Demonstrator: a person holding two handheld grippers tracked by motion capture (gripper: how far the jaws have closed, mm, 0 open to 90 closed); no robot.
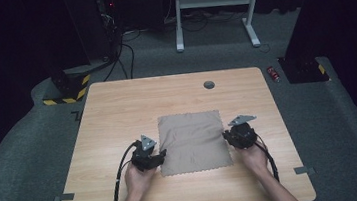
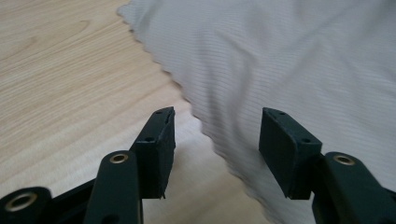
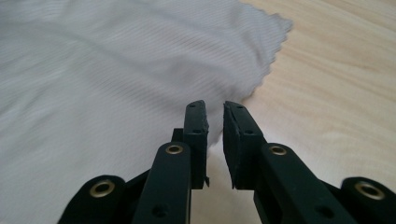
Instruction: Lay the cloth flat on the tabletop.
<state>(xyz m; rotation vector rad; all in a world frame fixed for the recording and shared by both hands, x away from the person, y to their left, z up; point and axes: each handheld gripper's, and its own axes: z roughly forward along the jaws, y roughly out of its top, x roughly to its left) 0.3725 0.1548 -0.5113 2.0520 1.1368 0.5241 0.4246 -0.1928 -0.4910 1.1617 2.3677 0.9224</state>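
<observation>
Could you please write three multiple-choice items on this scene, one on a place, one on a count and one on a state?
1. Where does the cloth lie on the table?
A. on the near half, between the two grippers
B. at the far left corner
C. hanging over the right edge

2. How many grippers are at the cloth?
A. one
B. two
C. three

3. How do the left gripper's jaws stand?
A. shut on the cloth
B. wide apart over the cloth's edge
C. shut on bare wood

Answers:
1 A, the high view shows the cloth flat between the left gripper and the right gripper.
2 B, one sits at each side edge.
3 B, the left gripper view shows a broad gap between the jaws, with the scalloped edge running through it.
</observation>
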